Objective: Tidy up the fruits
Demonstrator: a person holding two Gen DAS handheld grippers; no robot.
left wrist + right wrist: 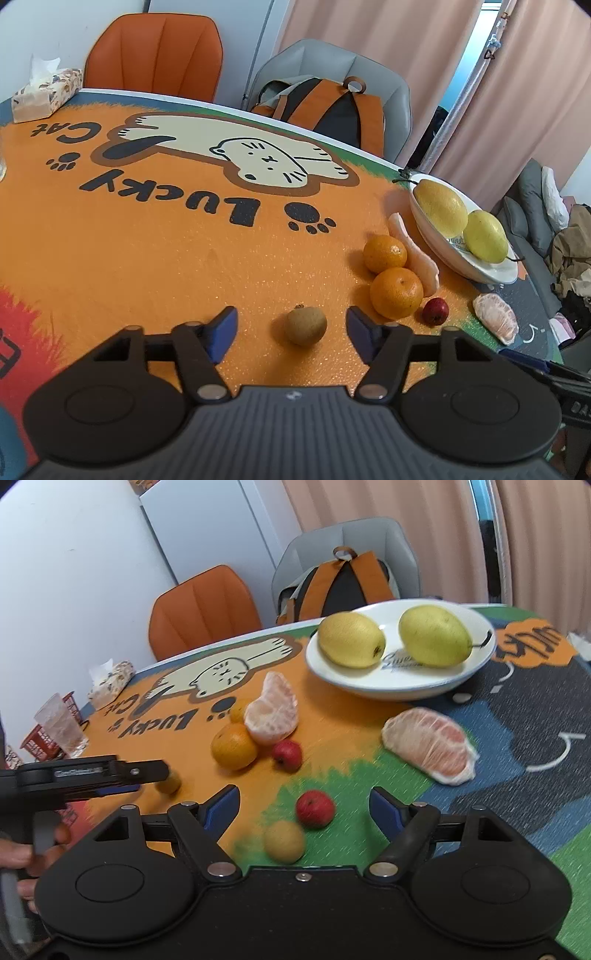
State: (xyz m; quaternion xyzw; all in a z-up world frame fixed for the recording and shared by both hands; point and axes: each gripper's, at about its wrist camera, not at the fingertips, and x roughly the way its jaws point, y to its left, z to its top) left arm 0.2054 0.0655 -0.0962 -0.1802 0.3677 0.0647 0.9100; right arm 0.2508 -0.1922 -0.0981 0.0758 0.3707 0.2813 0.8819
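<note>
In the left wrist view a small brown round fruit (306, 326) lies on the mat between the blue pads of my left gripper (291, 314), which stands open and clear of it. In the right wrist view a small red fruit (315, 808) sits between the pads of my open right gripper (303, 794), untouched, with a yellowish-brown fruit (284, 842) just in front of the gripper body. The left gripper (152, 779) shows at the left there, over its brown fruit (170, 783). A white plate (369, 686) holds two yellow pears (351, 638).
Two oranges (396, 293), another small red fruit (436, 311) and peeled pomelo pieces (430, 746) lie on the cat-print mat (166, 251). A glass (61, 725), a red basket and a tissue pack (44, 94) stand at the far left. Chairs and a backpack (325, 107) stand behind the table.
</note>
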